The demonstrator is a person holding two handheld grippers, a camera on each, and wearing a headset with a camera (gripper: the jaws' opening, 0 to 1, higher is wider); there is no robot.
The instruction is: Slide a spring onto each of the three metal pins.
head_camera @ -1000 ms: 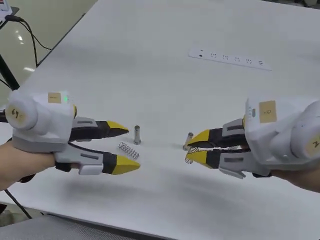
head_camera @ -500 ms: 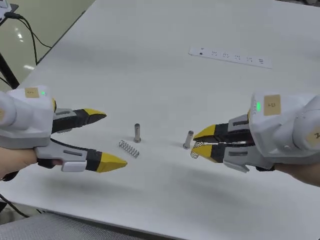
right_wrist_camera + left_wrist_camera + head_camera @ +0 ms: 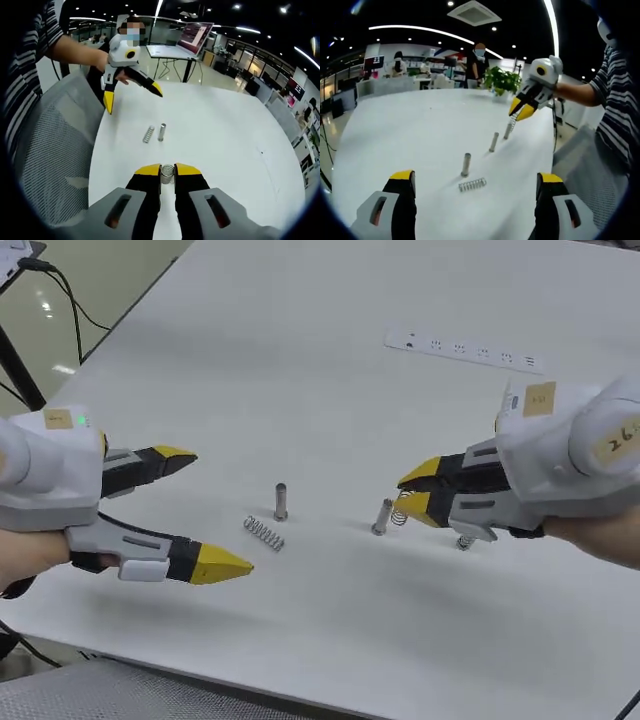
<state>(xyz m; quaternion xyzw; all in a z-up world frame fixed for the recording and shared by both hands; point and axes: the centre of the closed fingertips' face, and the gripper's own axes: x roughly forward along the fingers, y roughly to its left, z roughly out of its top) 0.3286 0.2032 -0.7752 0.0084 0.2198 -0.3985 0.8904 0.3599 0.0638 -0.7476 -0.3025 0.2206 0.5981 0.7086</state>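
On the right of the white workbench [image 3: 330, 390], the yellow-tipped right gripper [image 3: 418, 491] is clenched on a small coiled wire spring [image 3: 167, 173]. The coil is pinched by its sides between the tips, likely so the bore stays open to go over a pin. It hovers just right of and slightly above the short grey metal middle pin [image 3: 381, 517]; the spring isn't on it yet. The yellow-tipped left gripper [image 3: 205, 510] is released, jaws spread wide, aimed at the second, loose wire spring [image 3: 263, 532] ahead of them. That one lies flat, just near-left of the upright grey metal left pin [image 3: 281, 501], so this looks staged for a pick. A third pin [image 3: 465, 540] sits beneath the right gripper; can't tell if it carries a spring. The flat white power strip [image 3: 465, 350] lies far right, well apart from the work.
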